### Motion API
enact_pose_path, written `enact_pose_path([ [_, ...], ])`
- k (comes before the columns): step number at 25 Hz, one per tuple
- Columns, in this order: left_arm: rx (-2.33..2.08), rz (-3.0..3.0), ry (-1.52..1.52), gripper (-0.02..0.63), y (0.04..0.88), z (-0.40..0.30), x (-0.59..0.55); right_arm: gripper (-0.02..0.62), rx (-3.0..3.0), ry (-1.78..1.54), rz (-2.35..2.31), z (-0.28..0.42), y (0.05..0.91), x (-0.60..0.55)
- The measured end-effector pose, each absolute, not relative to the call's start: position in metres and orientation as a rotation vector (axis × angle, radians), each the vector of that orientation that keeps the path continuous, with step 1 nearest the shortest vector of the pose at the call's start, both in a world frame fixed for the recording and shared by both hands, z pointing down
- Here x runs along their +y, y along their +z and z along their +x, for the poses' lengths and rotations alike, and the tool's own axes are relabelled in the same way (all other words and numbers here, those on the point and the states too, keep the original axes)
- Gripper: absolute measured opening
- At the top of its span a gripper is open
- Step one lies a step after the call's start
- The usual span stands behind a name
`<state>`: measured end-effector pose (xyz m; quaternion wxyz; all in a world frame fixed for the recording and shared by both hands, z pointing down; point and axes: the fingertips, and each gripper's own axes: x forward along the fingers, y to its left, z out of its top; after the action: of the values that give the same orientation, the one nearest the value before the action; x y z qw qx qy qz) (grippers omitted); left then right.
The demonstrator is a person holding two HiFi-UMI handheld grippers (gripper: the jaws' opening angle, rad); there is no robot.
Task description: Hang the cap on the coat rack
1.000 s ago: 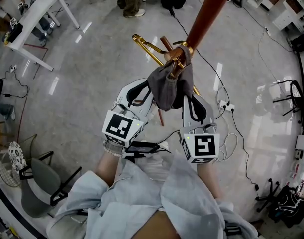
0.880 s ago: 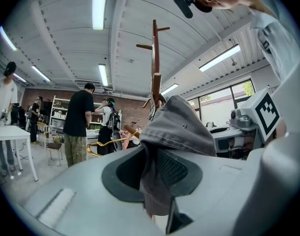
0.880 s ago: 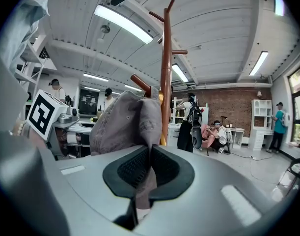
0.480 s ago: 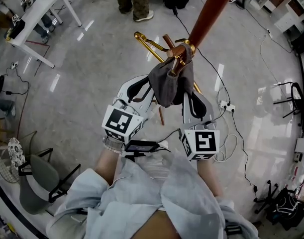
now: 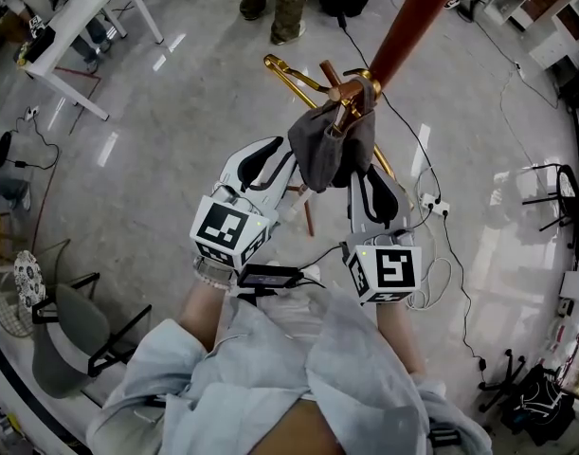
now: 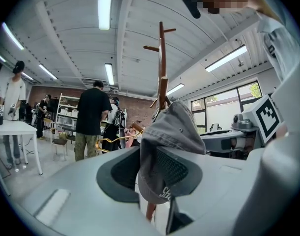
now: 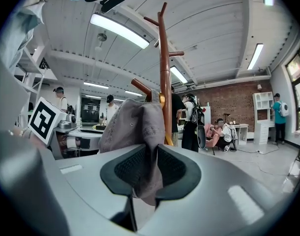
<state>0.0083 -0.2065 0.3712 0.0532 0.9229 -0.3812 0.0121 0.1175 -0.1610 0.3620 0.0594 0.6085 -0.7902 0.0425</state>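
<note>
The left gripper and the right gripper point up side by side, each one clamped on the grey fabric cap that hangs between and just ahead of their tips. In the left gripper view, the cap's stiff brim stands edge-on between the two dark pads, which press on it. In the right gripper view, the jaws pinch a fold of the cap's soft crown. The top of the cap is draped over a short peg of the reddish-brown wooden coat rack, whose pole rises directly beyond the jaws. A gold wire hanger sticks out from the rack, ahead of the left gripper.
</note>
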Motion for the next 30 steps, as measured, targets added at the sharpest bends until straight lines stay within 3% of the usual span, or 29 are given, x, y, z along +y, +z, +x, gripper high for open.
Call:
enact_pose_path([
  [20, -1.276, 2.882, -0.103, 0.074, 0.308, -0.013, -0.161, 0.031, -2.571, -0.055, 1.774, 0.096, 0.300, -0.139],
  [30, -1.307, 2.894, -0.094, 0.023, 0.295, -0.017, -0.140, 0.014, -2.592, -0.221, 1.703, 0.079, 0.273, -0.121],
])
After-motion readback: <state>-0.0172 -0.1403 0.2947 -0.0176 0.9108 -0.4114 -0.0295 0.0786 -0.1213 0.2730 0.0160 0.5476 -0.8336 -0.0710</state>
